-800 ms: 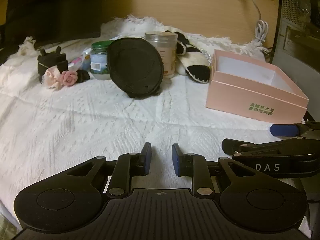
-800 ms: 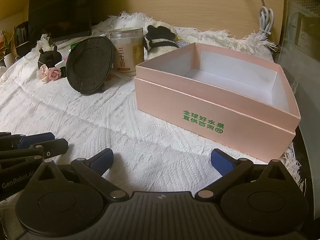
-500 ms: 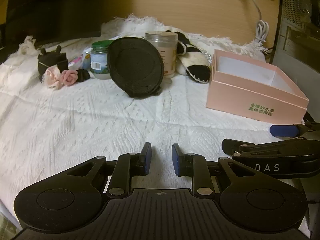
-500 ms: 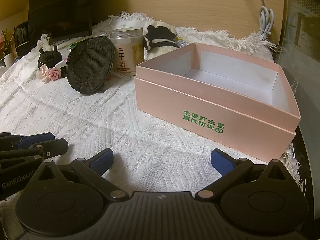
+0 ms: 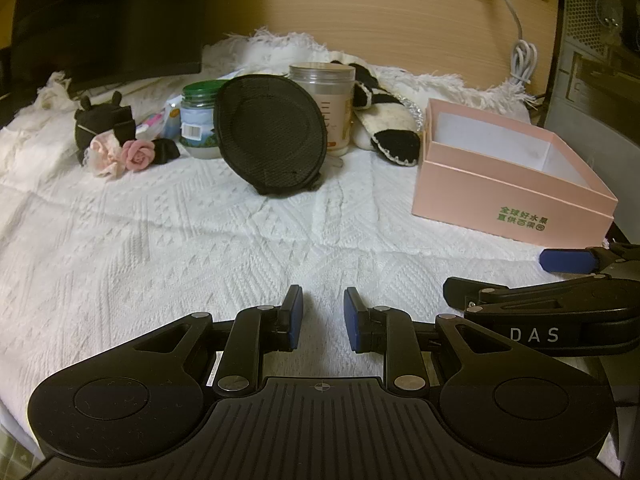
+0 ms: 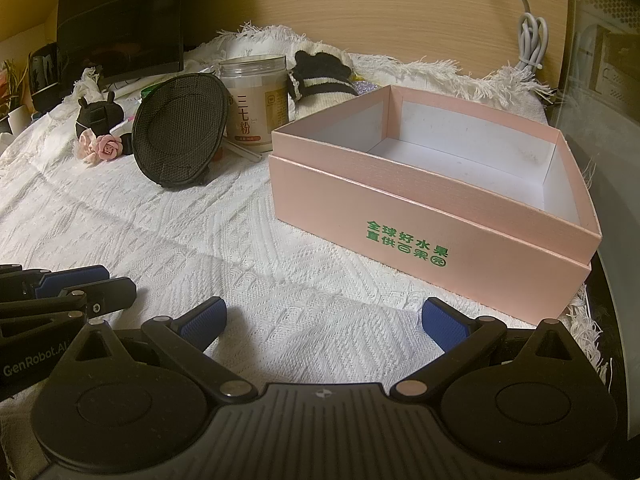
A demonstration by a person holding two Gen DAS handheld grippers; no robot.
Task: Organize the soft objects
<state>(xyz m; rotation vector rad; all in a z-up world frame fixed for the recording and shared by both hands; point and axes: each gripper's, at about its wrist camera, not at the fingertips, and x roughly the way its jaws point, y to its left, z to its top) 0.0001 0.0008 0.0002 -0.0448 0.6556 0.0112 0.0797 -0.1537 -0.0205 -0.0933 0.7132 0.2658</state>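
Nothing has changed over the last second: both views match the earlier ones, tongs parked, no object shifted, so the task reads as not begun. Nearest, the left tongs hover low over the white knitted cloth, jaws narrowed to a small gap, nothing between the blue pads, holding nothing. The right tongs sit just beside them on their right, jaws spread as wide as they go, empty too, only cloth showing between the pads. Just ahead and right of the right tongs stands the pink box, open, white inside, empty, most likely the place the soft things go. Farther ahead and left of both tongs, well apart from them, is the clutter: a black mesh pouch propped upright against a clear jar, a green-lidded jar beside it on the left, a black-and-white knitted slipper lying behind and right of the clear jar, near the box's far corner. Farthest left sits a small black plush with pink fabric roses touching its front. Soft candidates: pouch, slipper, plush, roses; all sit outside the box. The jars are hard and probably stay.
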